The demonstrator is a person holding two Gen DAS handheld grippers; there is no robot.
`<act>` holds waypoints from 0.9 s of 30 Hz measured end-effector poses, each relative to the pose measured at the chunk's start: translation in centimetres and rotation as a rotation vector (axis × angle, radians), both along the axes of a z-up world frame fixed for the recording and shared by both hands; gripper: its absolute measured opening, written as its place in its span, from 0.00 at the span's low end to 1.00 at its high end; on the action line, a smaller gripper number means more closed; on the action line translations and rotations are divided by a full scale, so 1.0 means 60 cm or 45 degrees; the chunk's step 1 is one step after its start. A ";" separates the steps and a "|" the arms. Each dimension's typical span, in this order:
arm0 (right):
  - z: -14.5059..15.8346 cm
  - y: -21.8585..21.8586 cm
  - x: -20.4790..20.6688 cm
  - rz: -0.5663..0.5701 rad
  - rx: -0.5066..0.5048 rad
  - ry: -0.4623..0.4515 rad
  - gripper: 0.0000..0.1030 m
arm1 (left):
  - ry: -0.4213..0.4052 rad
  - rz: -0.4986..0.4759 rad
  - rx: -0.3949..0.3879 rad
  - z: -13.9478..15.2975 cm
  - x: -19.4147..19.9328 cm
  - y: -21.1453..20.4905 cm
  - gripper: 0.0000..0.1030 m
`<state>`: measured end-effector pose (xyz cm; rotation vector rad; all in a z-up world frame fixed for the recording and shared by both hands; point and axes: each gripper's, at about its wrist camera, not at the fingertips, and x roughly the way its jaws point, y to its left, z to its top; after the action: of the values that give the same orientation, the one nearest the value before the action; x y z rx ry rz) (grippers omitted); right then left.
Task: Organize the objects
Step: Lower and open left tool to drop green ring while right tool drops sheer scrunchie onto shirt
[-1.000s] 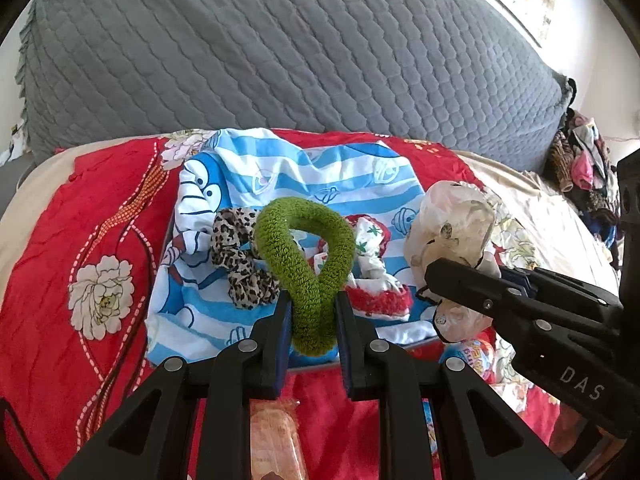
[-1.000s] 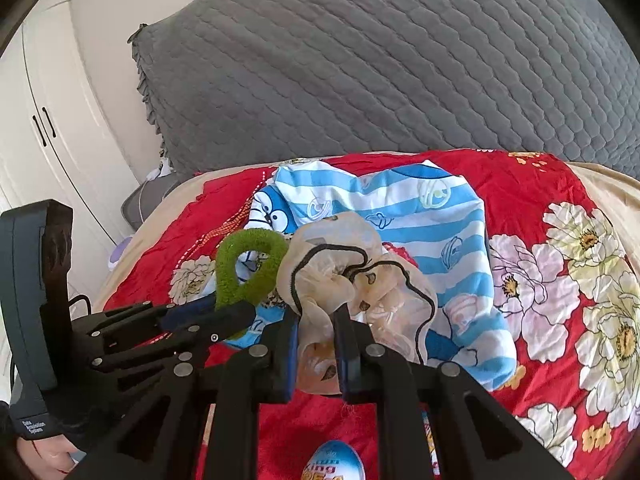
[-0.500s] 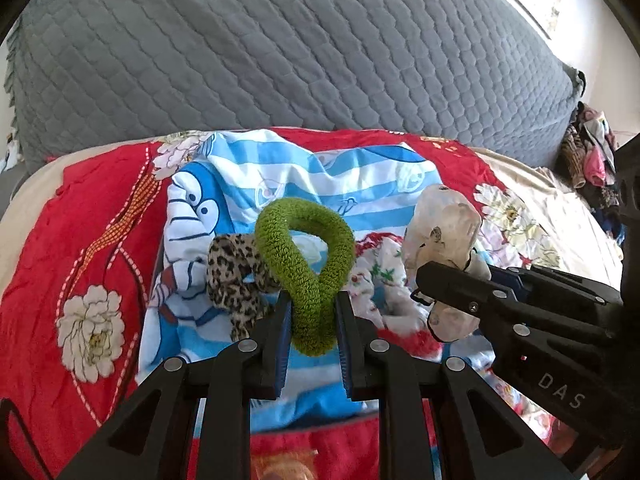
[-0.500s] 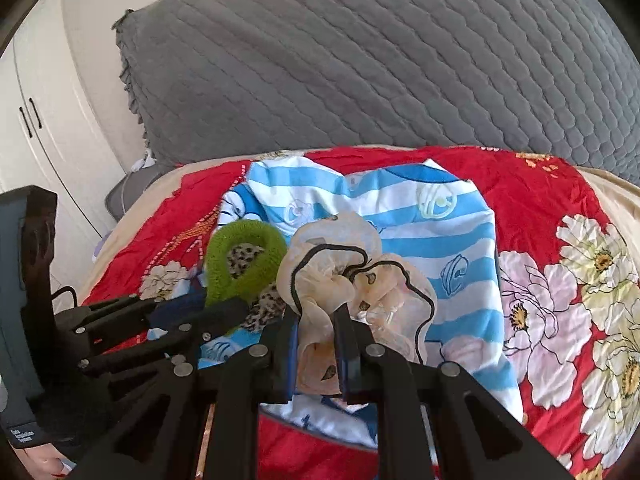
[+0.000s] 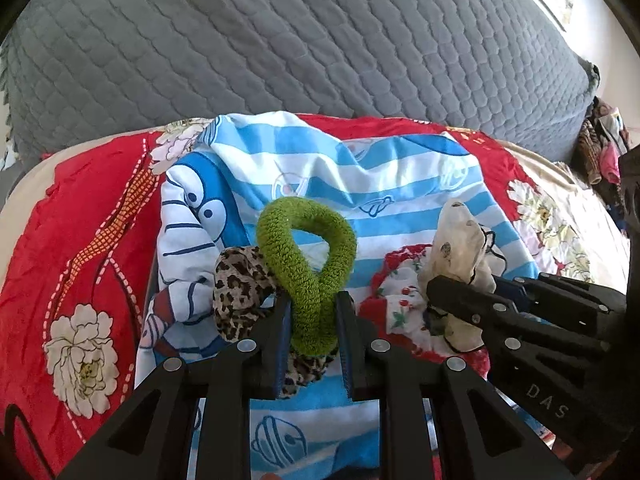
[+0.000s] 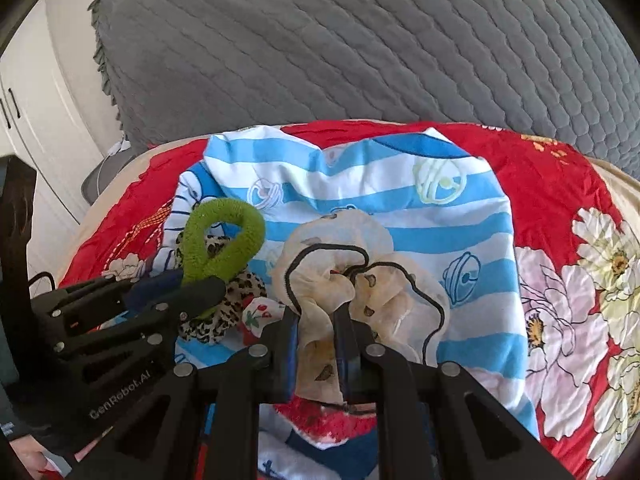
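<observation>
My left gripper (image 5: 313, 312) is shut on a fuzzy green scrunchie (image 5: 308, 256), whose loop stands up above the fingers. Just below it a leopard-print scrunchie (image 5: 240, 292) lies on a blue-and-white striped cartoon cloth (image 5: 360, 184). My right gripper (image 6: 317, 320) is shut on a sheer cream scrunchie with black trim (image 6: 360, 280), held low over the same cloth. A red-and-white cherry-print scrunchie (image 5: 400, 292) lies between the two grippers. In the right wrist view the green scrunchie (image 6: 224, 240) and the left gripper (image 6: 192, 284) show at the left.
The striped cloth lies on a red floral bedspread (image 5: 80, 240). A large grey quilted pillow (image 5: 280, 48) rises behind it. Clothes are piled at the far right (image 5: 600, 148). White wardrobe doors (image 6: 36, 120) stand at the left in the right wrist view.
Both grippers have moved forward and down over the striped cloth, each still holding its scrunchie. The leopard and cherry scrunchies now sit right at the fingertips.
</observation>
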<state>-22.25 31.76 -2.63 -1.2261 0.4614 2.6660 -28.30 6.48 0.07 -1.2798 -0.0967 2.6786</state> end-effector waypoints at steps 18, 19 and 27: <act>0.010 0.004 -0.007 -0.027 0.024 -0.015 0.29 | 0.031 0.006 -0.018 0.018 -0.004 0.004 0.39; 0.012 0.006 -0.005 -0.034 0.017 -0.012 0.31 | 0.032 0.005 -0.015 0.020 -0.003 0.001 0.42; 0.035 0.009 0.005 -0.050 0.035 -0.008 0.39 | 0.050 0.029 0.006 0.042 0.009 -0.019 0.55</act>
<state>-21.94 32.31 -0.53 -1.2048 0.4415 2.6265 -27.73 5.34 2.56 -1.2320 -0.1131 2.7196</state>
